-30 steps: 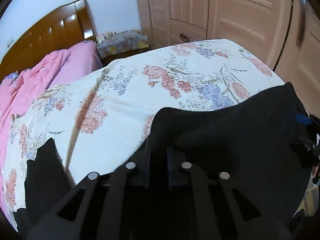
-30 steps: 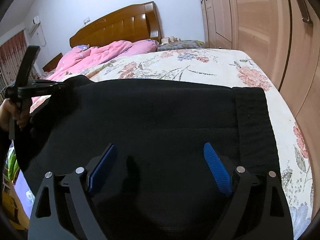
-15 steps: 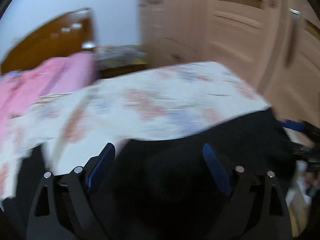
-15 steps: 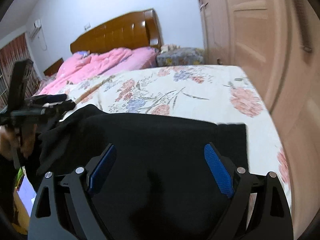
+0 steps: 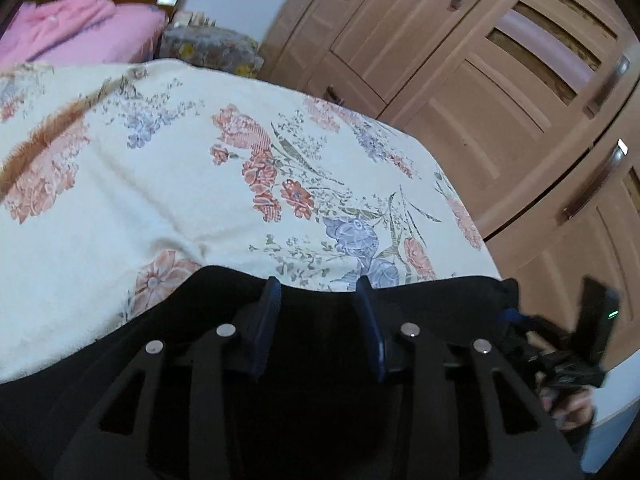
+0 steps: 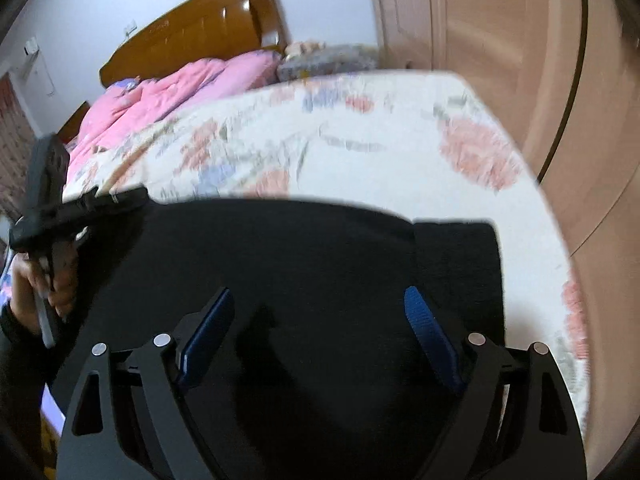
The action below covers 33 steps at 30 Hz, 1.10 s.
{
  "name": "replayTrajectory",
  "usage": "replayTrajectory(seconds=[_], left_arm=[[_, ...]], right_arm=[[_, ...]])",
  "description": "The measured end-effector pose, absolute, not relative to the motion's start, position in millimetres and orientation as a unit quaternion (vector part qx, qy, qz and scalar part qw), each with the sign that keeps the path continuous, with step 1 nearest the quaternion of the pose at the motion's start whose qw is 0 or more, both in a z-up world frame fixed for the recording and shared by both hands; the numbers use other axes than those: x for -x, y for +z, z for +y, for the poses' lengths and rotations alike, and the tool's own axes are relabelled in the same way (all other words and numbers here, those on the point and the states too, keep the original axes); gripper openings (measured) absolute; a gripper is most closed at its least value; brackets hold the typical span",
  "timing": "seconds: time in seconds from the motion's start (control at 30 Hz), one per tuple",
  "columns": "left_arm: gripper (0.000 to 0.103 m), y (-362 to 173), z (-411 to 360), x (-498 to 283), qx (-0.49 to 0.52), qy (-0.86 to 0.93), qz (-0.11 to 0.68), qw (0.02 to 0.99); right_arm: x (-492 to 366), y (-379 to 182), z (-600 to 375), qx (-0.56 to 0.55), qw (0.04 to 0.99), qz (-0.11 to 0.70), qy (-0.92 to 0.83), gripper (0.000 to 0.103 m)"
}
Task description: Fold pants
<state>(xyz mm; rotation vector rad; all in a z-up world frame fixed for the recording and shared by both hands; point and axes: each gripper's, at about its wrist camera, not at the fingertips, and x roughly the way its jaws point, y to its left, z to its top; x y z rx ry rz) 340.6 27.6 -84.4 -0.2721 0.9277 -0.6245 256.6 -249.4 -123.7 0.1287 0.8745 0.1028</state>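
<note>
Directly beneath right tool (image 6: 316,332): black pants (image 6: 320,248)

The bed (image 5: 168,184) is covered by a floral spread; black pants (image 6: 304,248) are laid flat near its foot, a pink quilt (image 6: 168,100) apparently bunched by the headboard.

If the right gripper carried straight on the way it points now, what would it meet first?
Most likely the black pants: the right gripper, jaws wide apart with nothing between them, points down at the dark cloth spread on the floral bedspread. How far above the cloth it is cannot be told.
</note>
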Motion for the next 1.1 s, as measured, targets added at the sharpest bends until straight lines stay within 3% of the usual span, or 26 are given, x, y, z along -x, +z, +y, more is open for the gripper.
replayTrajectory(seconds=[0.07, 0.17, 0.23, 0.4, 0.47, 0.5, 0.6, 0.83, 0.9, 1.1], left_arm=[[0.044, -83.5, 21.7, -337.0, 0.132, -0.289, 0.427, 0.846], [0.052, -83.2, 13.9, -336.9, 0.129, -0.273, 0.418, 0.857], [0.052, -83.2, 11.1, -333.4, 0.120, -0.260, 0.410, 0.866], [0.052, -81.3, 19.7, -333.0, 0.140, -0.249, 0.408, 0.867], [0.066, -66.5, 24.0, -323.1, 0.135, -0.214, 0.405, 0.878], [0.083, -52.9, 26.3, -310.2, 0.117, -0.190, 0.391, 0.893], [0.102, -16.2, 32.9, -255.7, 0.063, -0.166, 0.331, 0.927], [0.101, -38.6, 48.3, -160.4, -0.013, -0.124, 0.334, 0.934], [0.101, -52.9, 53.8, -141.9, -0.027, -0.107, 0.341, 0.934], [0.101, -76.8, 67.7, -85.9, -0.098, -0.087, 0.339, 0.932]], right_arm=[[-258.2, -106.9, -236.1, -0.053, 0.918, 0.388, 0.067, 0.087], [-284.7, -119.1, -226.8, -0.029, 0.904, 0.423, 0.059, 0.088], [-299.0, -142.8, -232.5, -0.004, 0.882, 0.470, 0.021, 0.087], [-279.5, -129.7, -245.0, -0.047, 0.899, 0.434, 0.026, 0.085], [-256.8, -112.9, -238.4, -0.025, 0.916, 0.400, 0.028, 0.088], [-244.4, -105.8, -235.6, -0.010, 0.922, 0.387, 0.029, 0.088], [-203.1, -96.7, -229.4, -0.002, 0.931, 0.360, 0.058, 0.088], [-179.7, -137.5, -201.4, 0.009, 0.917, 0.386, 0.102, 0.088], [-176.0, -152.5, -189.7, 0.057, 0.920, 0.377, 0.087, 0.089], [-171.9, -142.8, -185.7, 0.060, 0.920, 0.382, 0.064, 0.090]])
